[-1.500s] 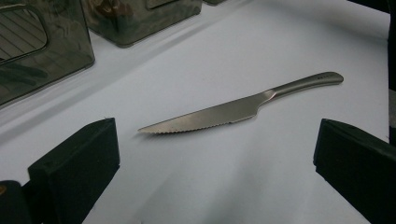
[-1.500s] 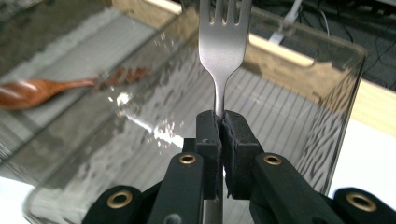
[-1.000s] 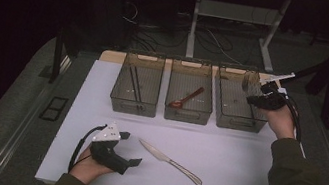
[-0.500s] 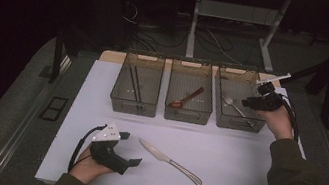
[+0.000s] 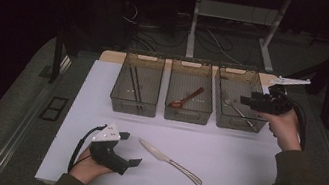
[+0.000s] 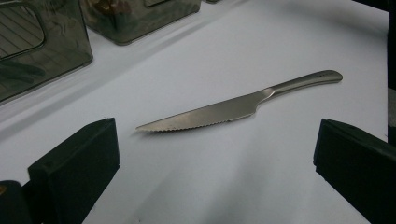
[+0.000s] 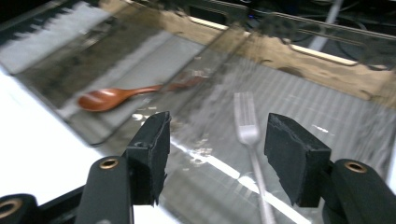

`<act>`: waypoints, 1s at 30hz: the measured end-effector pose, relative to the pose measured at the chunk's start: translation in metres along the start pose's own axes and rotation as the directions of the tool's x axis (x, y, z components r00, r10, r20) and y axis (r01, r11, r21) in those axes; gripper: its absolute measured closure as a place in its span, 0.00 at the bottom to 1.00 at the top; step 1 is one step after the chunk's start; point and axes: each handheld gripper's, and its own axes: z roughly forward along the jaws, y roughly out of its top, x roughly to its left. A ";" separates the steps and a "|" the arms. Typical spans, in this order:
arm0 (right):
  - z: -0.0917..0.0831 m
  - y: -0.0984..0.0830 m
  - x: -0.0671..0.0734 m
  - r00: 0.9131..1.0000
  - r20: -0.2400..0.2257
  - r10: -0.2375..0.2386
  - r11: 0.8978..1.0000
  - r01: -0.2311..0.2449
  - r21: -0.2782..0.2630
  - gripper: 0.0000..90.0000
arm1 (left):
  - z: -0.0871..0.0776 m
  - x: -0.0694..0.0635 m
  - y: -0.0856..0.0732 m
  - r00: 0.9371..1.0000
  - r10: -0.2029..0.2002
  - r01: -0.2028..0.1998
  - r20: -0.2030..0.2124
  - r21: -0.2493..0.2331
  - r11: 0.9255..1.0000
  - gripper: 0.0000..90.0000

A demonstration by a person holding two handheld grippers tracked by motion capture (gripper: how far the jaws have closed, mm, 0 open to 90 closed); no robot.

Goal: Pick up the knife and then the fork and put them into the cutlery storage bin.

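Note:
A steel knife (image 5: 170, 162) (image 6: 243, 105) lies flat on the white mat (image 5: 224, 148), blade tip toward my left gripper (image 5: 130, 148) (image 6: 212, 154). That gripper rests at the front left, jaws open wide, a short way from the knife. My right gripper (image 5: 248, 101) (image 7: 217, 144) hovers over the right edge of the right bin (image 5: 238, 125). Its jaws have just been opening and nothing is between them. Below them a fork (image 5: 238, 110) (image 7: 245, 121) lies on the bin floor.
Three clear bins stand in a row at the back of the mat. The left bin (image 5: 132, 107) holds dark chopsticks (image 5: 134, 85), and the middle bin (image 5: 187, 116) holds a wooden spoon (image 5: 185, 98) (image 7: 121, 97). The mat's front right is bare.
The right gripper has let the fork go into the right bin, opened its jaws, and lifted back slightly to the right. The left gripper and the knife have not moved.

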 end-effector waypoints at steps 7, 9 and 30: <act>-0.016 -0.009 0.024 0.996 -0.081 -0.020 1.000 0.019 -0.013 0.43 | 0.000 0.000 0.000 1.000 0.009 -0.009 -0.003 0.009 1.000 0.00; -0.020 -0.012 0.031 0.995 -0.101 -0.028 1.000 0.026 -0.017 0.44 | 0.000 0.000 0.000 1.000 0.007 -0.007 -0.001 0.007 1.000 0.00; -0.017 -0.035 0.107 0.962 -0.217 -0.165 0.983 0.180 0.049 0.50 | 0.001 0.000 0.000 1.000 0.008 -0.008 0.004 0.004 1.000 0.00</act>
